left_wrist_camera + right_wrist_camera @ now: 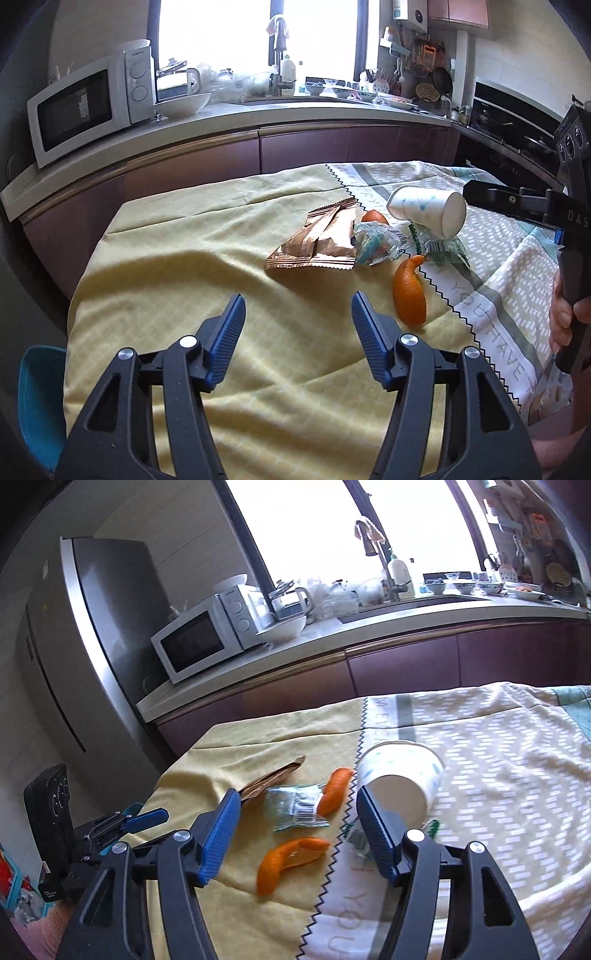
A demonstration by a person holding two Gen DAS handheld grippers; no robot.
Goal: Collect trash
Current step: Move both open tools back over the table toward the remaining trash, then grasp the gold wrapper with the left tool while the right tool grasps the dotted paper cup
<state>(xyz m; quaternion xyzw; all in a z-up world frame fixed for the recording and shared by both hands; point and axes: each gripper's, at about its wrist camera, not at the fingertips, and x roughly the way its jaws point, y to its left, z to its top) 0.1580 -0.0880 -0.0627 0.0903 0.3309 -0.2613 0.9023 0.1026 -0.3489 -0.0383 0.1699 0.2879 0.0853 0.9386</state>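
Both my grippers are spread wide, nothing in them: left gripper (298,306), right gripper (295,805). Trash sits on the tablecloth (184,266): bronze wrapper (317,240) at 12 o'clock, orange peel (408,291) at 2, tipped paper cup (428,212) beyond it.

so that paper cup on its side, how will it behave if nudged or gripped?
The cup lies on its side on the cloth, so a nudge would probably roll it, curving since it tapers. It looks like thin paper and empty: likely light, and apt to crush if squeezed hard across the walls.
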